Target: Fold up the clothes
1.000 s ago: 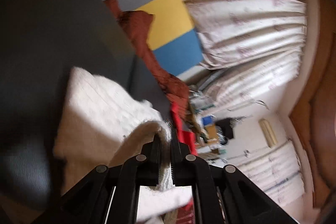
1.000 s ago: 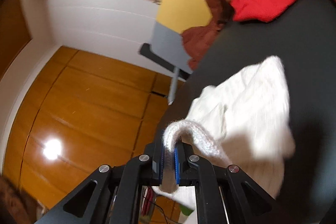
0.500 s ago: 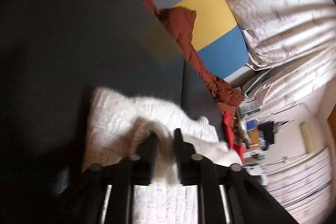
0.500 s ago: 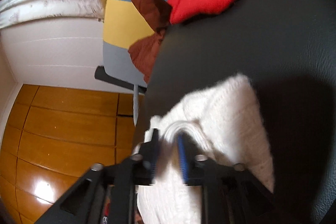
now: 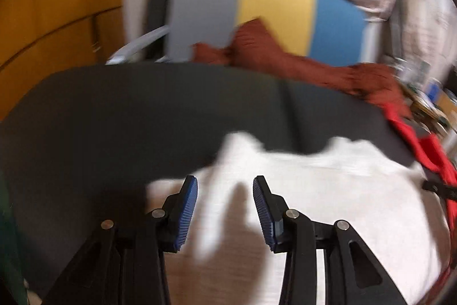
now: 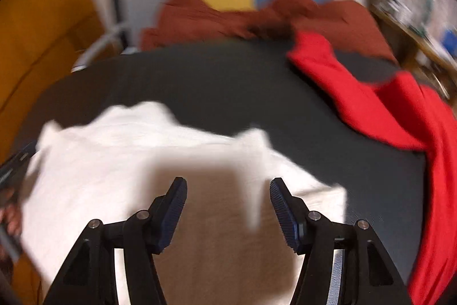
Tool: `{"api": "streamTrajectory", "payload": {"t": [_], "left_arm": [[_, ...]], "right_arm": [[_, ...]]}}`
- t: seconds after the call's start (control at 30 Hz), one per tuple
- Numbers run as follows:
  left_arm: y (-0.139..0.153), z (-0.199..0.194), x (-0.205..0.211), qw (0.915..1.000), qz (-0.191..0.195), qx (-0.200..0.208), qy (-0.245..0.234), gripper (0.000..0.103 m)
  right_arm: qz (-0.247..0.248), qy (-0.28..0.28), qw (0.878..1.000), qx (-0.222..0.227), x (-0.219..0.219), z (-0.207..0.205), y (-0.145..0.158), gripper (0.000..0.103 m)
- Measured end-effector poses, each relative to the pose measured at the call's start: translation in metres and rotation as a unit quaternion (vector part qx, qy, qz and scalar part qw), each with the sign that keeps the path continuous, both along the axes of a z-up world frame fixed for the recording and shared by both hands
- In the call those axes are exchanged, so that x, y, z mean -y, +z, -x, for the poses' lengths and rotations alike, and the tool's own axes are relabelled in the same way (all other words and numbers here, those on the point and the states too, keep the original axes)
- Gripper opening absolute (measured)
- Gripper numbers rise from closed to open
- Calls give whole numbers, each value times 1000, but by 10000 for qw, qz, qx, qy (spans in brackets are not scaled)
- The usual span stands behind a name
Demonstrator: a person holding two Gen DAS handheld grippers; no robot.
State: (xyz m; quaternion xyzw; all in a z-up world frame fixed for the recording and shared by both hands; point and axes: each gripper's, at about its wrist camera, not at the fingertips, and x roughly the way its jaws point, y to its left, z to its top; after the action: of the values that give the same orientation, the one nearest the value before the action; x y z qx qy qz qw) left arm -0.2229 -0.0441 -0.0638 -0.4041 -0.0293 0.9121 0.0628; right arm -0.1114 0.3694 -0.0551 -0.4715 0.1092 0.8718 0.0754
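Both jaws stand apart and have just been opening; nothing sits between the pads of our left gripper [image 5: 225, 207] or our right gripper [image 6: 228, 207]. The white knit garment [image 5: 328, 190] lies on the dark counter [image 5: 142, 110] across the lower frame, directly under both. Its long axis runs left to right, so each gripper sits nearest one end.
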Motion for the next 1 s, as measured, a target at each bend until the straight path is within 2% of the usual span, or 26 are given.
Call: {"api": "streamTrajectory", "payload": {"t": [0.07,0.13,0.17,0.23,0.27,0.3,0.33,0.37,0.47,0.57,0.63,0.73,0.83,0.9,0.97,1.0], "left_arm": [[-8,6,18,9994,-106,218,262,41],[-20,10,29,9981,-275,503,225,41],[-24,11,31,9979,-336,539,157,41],[-23,7,28,9986,-358,398,-27,39],[-22,5,25,9983,-447,330,-190,38],[-22,3,23,9976,-535,262,-354,32],[-20,2,22,9968,-620,244,-442,15],[-19,2,21,9960,-701,261,-478,7],[-14,2,20,9933,-946,313,-586,5],[-3,5,34,9887,-1427,241,-385,4],[3,6,39,9864,-1609,149,-296,4],[6,8,33,9907,-1331,-91,-249,4],[0,5,30,9939,-1075,-219,-129,4],[-14,11,25,9970,-768,-39,-114,4],[-23,13,22,9980,-619,49,-112,6],[-26,13,21,9983,-565,76,-109,7]], "right_arm": [[69,-106,9999,109,-9,0,-9,62],[43,38,9999,149,-9,-2,-16,61],[-16,121,9998,143,-7,-3,-17,54],[-184,268,9995,-11,0,-6,-13,29],[-270,340,9990,-96,3,-7,-10,8],[-355,413,9984,-181,6,-9,-8,8],[-440,485,9975,-267,9,-11,-5,8],[-509,578,9964,-359,13,-13,0,7],[-589,668,9940,-641,19,-16,20,7],[-462,507,9921,-1047,20,-16,44,7],[-351,320,9898,-1343,14,-16,55,7],[-324,21,9866,-1601,8,-15,55,7],[-383,-237,9909,-1265,0,-3,23,7],[-385,-306,9938,-993,-3,7,1,8],[-342,-372,9956,-790,-4,12,-12,9],[-320,-404,9963,-689,-5,15,-19,13]]}}
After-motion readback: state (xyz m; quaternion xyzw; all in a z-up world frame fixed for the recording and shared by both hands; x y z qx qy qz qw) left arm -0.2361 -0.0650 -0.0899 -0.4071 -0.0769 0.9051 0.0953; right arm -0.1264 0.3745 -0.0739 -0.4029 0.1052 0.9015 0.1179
